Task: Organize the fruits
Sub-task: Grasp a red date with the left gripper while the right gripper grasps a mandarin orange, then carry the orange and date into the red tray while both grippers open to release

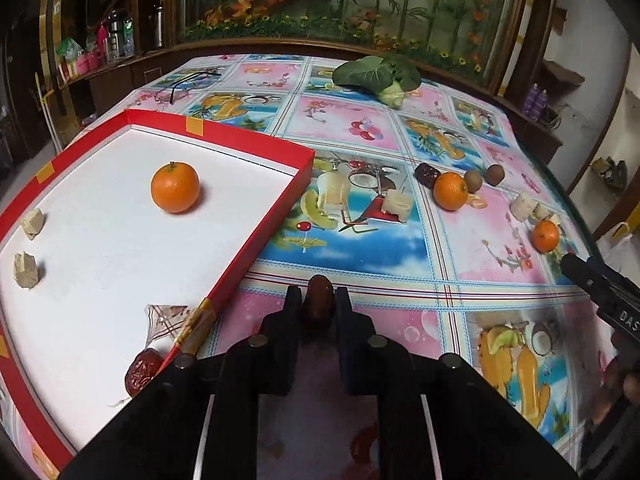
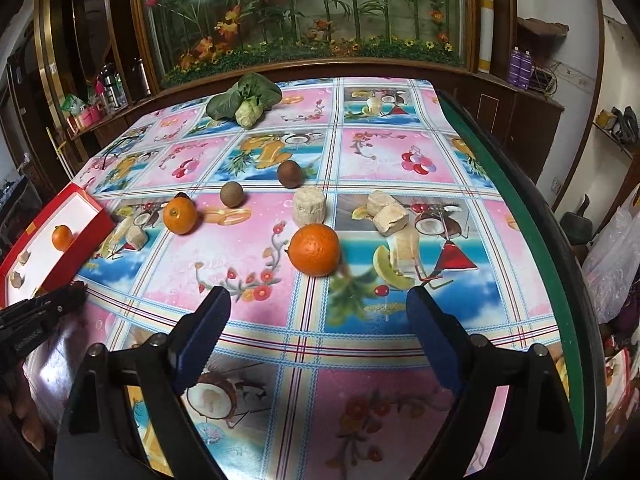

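Slippage is the main risk in the left wrist view: the left claw [image 1: 316, 300] is clamped on a small red date [image 1: 318, 300], a smooth, rounded thing held only by its sides between the 2 dark fingers, and a jolt or a slackened squeeze could let it squirt out onto the desk [image 1: 360, 248]. The claw sits just outside the near corner of the red box [image 1: 264, 216], so a low pass could catch the box wall and knock the date loose or shove the box. Inside the box lie 1 orange [image 1: 175, 187], 2 pale chunks [image 1: 28, 246] and another date [image 1: 142, 370] near the corner; a careless drop could set the orange rolling. The claw points forward over the cloth, level, with the box to its left. The right claw's tip shows at the right edge.

From the right wrist view, the right claw [image 2: 318, 308] stands wide open and holds nothing, hovering low over the desk and aimed at a loose orange [image 2: 315, 249] just ahead. Rolling is the danger: a finger touching 1 side first would push it away, perhaps towards the desk's right rim. Beyond it lie a pale cylinder piece [image 2: 308, 205], 2 brown round fruits [image 2: 260, 185] and a second orange [image 2: 180, 215]. Leafy greens [image 2: 244, 98] rest at the far end.
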